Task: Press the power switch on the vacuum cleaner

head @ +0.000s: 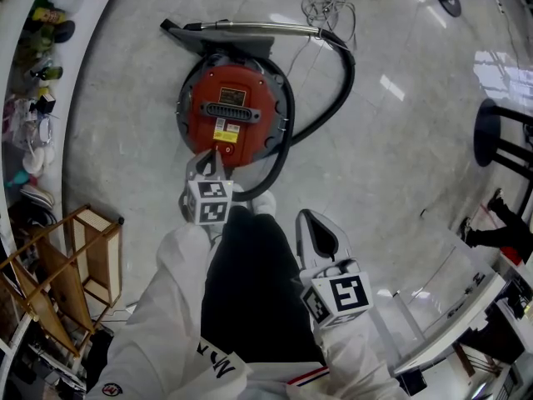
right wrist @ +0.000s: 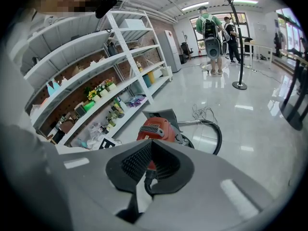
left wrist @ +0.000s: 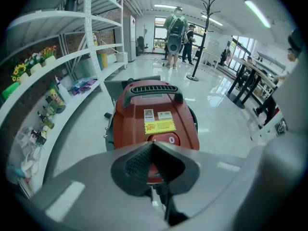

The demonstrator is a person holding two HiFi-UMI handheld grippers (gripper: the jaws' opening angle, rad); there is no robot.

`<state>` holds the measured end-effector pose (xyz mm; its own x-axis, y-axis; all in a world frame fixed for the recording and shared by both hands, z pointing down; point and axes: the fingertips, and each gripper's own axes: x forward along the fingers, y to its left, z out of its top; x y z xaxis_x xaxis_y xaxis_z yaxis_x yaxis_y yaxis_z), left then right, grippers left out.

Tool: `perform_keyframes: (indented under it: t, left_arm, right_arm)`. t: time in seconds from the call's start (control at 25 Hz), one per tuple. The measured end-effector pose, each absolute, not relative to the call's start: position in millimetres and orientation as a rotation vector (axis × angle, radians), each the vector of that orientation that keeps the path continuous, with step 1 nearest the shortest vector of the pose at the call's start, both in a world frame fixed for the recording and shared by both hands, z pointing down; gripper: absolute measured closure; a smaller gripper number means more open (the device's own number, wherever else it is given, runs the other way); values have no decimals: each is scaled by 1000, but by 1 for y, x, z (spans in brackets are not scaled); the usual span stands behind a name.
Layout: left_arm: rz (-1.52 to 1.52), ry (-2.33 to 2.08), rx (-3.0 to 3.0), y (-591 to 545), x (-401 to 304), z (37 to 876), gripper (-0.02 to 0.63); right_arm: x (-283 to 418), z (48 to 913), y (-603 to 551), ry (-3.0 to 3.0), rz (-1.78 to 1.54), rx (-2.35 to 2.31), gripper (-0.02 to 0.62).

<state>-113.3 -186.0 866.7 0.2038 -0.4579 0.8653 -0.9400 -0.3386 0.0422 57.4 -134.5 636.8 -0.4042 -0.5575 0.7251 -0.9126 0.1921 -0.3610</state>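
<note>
Red vacuum cleaner [left wrist: 159,105] has its power switch [left wrist: 169,139] just beyond the closed left claw [left wrist: 153,143]; right claw [right wrist: 150,142] closed.

The right gripper [right wrist: 151,144] holds its grey jaws closed, the ribbed black pads [right wrist: 134,161] meeting at the tips. Just beyond them a round red canister vacuum cleaner [right wrist: 155,125] sits on the glossy pale floor [right wrist: 260,129], its black hose [right wrist: 219,135] arcing to the right. Tall white shelving [right wrist: 82,76] lines the floor's left edge.
</note>
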Motion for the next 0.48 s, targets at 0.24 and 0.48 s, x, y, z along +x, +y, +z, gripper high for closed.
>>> perform_keyframes:
  t: [0.24,0.48]
  left_arm:
    - [1048,-1299,1897,-188,-112,865,606]
    - [1059,-1301,1892,-185,-113,868,606]
  right_arm:
    - [56,637,-134,-2034,1098,1369,595]
    - [57,638,-133,-2033,1101,1367,595]
